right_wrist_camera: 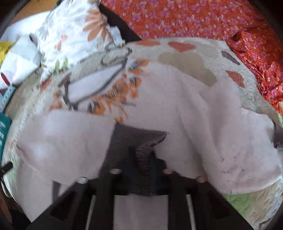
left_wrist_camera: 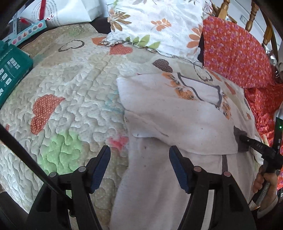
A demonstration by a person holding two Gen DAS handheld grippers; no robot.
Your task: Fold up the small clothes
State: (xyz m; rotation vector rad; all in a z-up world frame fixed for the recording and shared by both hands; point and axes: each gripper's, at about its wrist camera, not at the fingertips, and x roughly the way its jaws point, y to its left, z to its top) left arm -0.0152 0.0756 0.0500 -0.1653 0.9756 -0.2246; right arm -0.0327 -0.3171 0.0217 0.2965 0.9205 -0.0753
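A small white garment with orange flowers and grey trim lies flat on a quilted bedspread, one sleeve folded across its body. My left gripper hovers open over the garment's near left edge, its blue pads apart and pinching nothing. At the right edge of the left wrist view, my right gripper holds the sleeve's grey ribbed cuff. In the blurred right wrist view, that gripper is shut on the cuff, with the garment spread beyond it.
A white floral pillow and a red flowered cloth lie at the far side. A teal package sits at the left edge. A wooden chair back stands behind. A person's hand grips the right tool's handle.
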